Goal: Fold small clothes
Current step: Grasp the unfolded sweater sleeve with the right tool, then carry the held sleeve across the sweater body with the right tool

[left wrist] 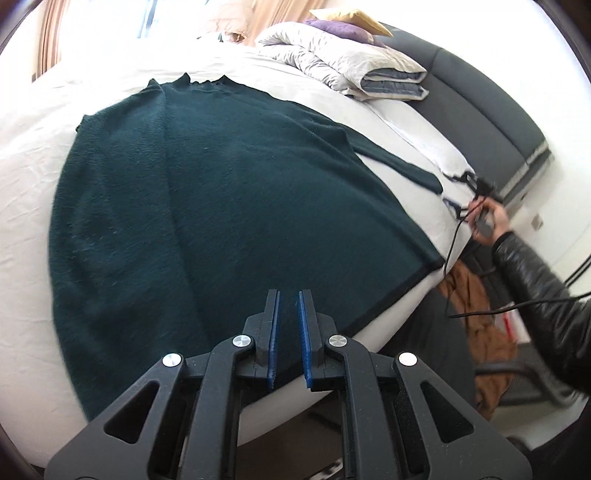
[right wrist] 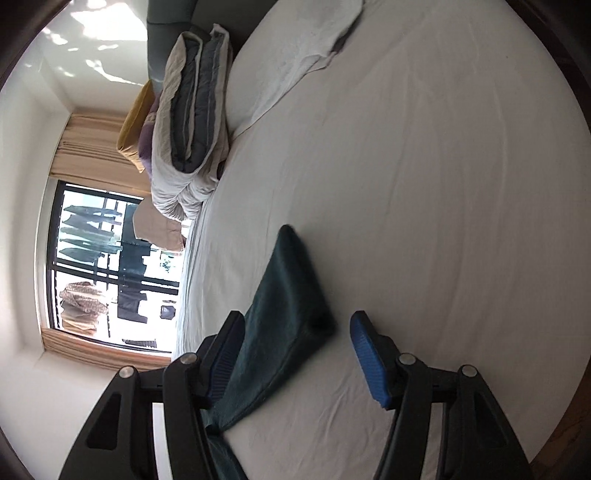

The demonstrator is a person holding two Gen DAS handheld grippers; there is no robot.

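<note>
Lying flat on the bed (left wrist: 33,155), the dark green sweater (left wrist: 207,192) is spread front-up over the white sheet, its neck toward the far side and its hem along the near edge of the mattress. One sleeve (right wrist: 284,295) reaches out to the side across the sheet toward the right tool (right wrist: 295,347). In the right wrist view that sleeve lies between the two blue pads; the left pad is just beside the cloth, the right pad stands apart from it, and the jaws are about half spread and pressing on nothing. The left tool (left wrist: 289,325) hangs over the hem of the sweater with its pads drawn almost together, only a thin gap between them, and nothing held.

Beyond the sweater, a folded grey and beige quilt (left wrist: 343,62) sits at the head of the bed against a dark padded headboard (left wrist: 480,103), with a purple cushion (left wrist: 340,27) and a yellow cushion (left wrist: 351,16) behind it. A white towel (right wrist: 306,55) lies on the sheet near the quilt. A person's hand (left wrist: 495,218) in a black shiny sleeve (left wrist: 546,288) holds the right tool's handle at the bed's edge, cables (left wrist: 454,240) trailing below. Brown clothing (left wrist: 476,314) hangs beside the bed. A window (right wrist: 107,266) with beige curtains (right wrist: 85,144) shows laundry hung outside.
</note>
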